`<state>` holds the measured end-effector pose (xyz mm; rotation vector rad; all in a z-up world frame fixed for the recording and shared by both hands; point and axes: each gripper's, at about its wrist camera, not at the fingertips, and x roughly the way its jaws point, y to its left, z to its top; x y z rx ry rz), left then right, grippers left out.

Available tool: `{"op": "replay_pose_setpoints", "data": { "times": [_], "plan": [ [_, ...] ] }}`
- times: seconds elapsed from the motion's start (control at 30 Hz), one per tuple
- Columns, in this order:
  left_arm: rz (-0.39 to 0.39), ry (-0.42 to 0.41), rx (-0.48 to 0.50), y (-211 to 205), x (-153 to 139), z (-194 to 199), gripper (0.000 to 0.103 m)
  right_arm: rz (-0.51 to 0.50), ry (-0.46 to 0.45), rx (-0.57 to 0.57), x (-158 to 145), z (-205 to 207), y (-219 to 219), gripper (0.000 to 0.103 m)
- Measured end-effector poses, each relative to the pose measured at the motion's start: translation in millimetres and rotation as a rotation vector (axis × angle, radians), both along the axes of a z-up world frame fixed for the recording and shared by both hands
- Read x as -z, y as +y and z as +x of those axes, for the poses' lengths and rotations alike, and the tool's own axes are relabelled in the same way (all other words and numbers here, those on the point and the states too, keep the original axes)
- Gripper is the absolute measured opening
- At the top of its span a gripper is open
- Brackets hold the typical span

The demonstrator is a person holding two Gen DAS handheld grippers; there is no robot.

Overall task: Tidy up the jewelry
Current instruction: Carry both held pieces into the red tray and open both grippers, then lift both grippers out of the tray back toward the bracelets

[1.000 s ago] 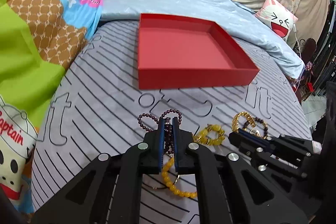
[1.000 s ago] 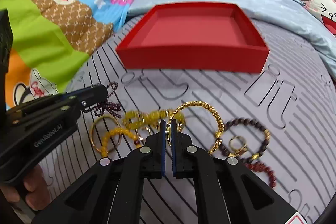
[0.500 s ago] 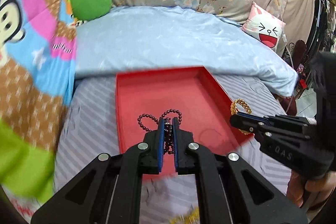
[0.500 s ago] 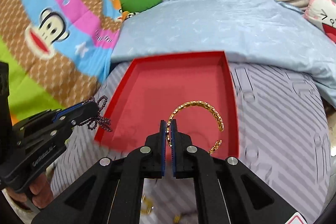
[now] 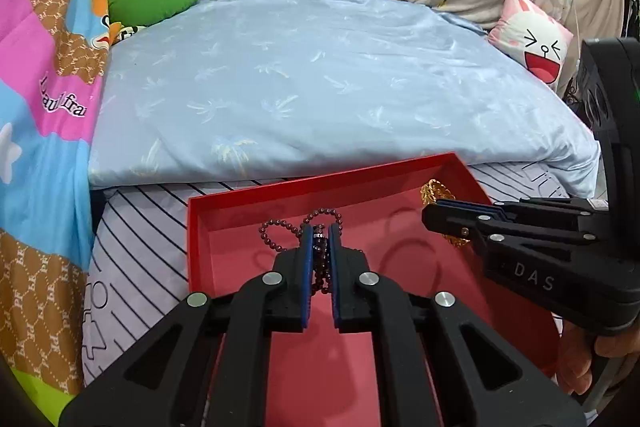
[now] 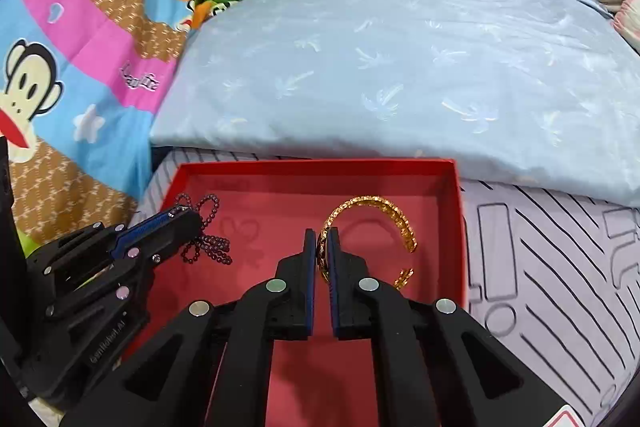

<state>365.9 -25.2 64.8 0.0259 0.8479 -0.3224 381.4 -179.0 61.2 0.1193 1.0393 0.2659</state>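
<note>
Over the red tray (image 6: pixel 459 223), left tongs (image 5: pixel 319 233) pinch the dark bead strand (image 5: pixel 280 234), right tongs (image 6: pixel 321 235) the gold bracelet (image 6: pixel 394 215); both should probably lower before releasing, apart.

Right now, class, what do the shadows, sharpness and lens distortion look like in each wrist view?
Left wrist view: sharp, with soft bead-loop shadows on the red tray floor and a dark vignette at the corners. Right wrist view: fisheye curves the striped sheet; the gold bracelet casts a faint arc shadow; no harsh glare.
</note>
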Motion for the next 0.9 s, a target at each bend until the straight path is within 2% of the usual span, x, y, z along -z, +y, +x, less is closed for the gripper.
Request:
{"op": "replay_pose_setpoints", "data": {
  "times": [0.13,0.23,0.37,0.4,0.43,0.47,0.5,0.53,0.63,0.77,0.9],
  "plan": [
    [-0.011,0.033,0.0,1.6,9.3,13.6,0.007,-0.007,0.013,0.004,10.5,6.6,2.5,0.006],
    [0.022,-0.002,-0.013,3.0,10.0,21.3,0.007,-0.019,0.018,0.021,17.2,8.9,1.8,0.007],
    [0.018,0.003,-0.013,6.0,13.2,29.3,0.009,-0.02,0.002,0.057,17.0,8.9,-2.5,0.01],
    [0.021,-0.009,-0.014,6.2,11.9,28.7,0.01,-0.022,-0.003,0.062,16.2,9.0,-3.4,0.014],
    [0.031,-0.018,-0.019,5.6,11.1,28.7,0.019,-0.026,-0.006,0.07,16.1,8.8,-4.0,0.018],
    [0.04,-0.021,-0.026,5.2,10.7,28.6,0.027,-0.028,-0.009,0.076,16.2,8.3,-4.7,0.027],
    [0.046,-0.027,-0.033,4.6,9.7,28.3,0.042,-0.031,-0.016,0.078,15.4,7.3,-4.6,0.031],
    [0.053,-0.042,-0.034,3.5,7.9,27.4,0.045,-0.031,-0.022,0.077,14.0,6.5,-4.2,0.033],
    [0.069,-0.063,-0.039,3.9,3.2,24.3,0.047,-0.033,-0.051,0.081,5.8,0.7,-5.3,0.038],
    [0.019,-0.063,-0.059,14.2,-10.5,13.7,0.047,-0.028,-0.085,0.078,-13.3,-16.4,-9.2,0.042],
    [0.003,-0.096,-0.061,22.1,-31.5,-15.7,0.047,-0.034,-0.126,0.078,-34.4,-53.5,-16.0,0.048]
  ]
}}
